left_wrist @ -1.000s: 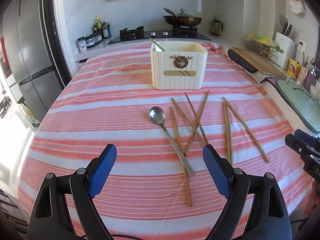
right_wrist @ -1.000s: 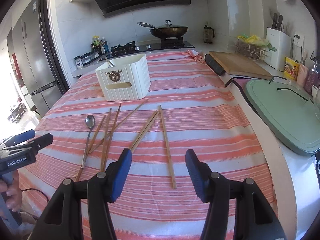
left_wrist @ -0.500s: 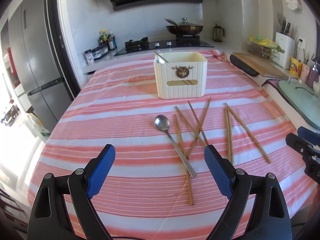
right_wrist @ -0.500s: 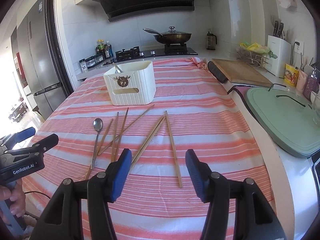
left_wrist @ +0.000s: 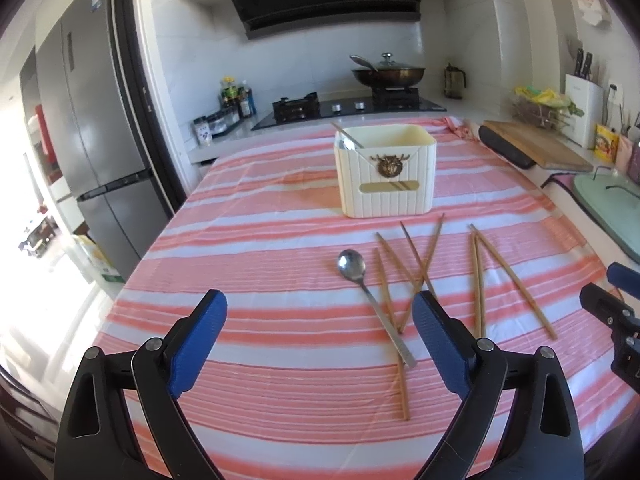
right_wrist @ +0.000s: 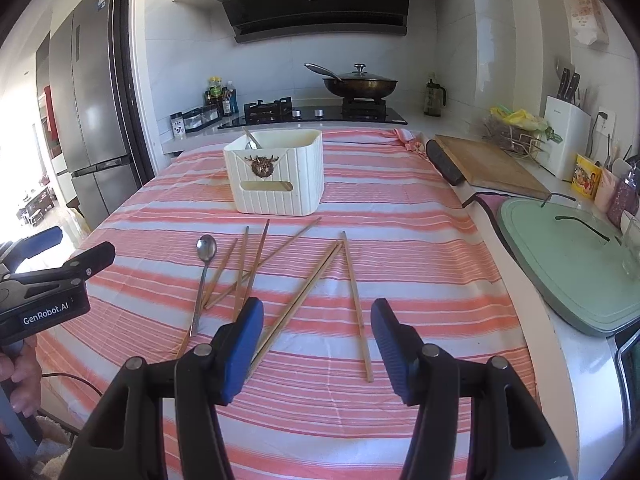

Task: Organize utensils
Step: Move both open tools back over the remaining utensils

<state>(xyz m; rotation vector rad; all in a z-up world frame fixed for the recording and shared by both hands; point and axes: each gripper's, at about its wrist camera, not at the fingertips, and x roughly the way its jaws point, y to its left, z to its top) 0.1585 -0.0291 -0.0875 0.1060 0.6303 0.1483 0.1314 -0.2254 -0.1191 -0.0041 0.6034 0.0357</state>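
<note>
White lettering reading "GenRobot.AI" marks the black body of the left tool (right_wrist: 52, 248), gripped by a hand (right_wrist: 18, 376) and angled down over the striped cloth of the surface (left_wrist: 248, 240); its blue ribbed pads have just been spreading and stand released, nothing between them. The right tool (right_wrist: 316, 336) is also angled down, released and empty. Ahead of both lie a metal spoon (left_wrist: 362, 288) and thin wooden chopsticks (right_wrist: 352, 300), scattered flat, with a cream ribbed box (left_wrist: 386, 172) beyond them holding another spoon.

daylight bright | left edge overexposed | fisheye-warped corners dark | sharp
</note>
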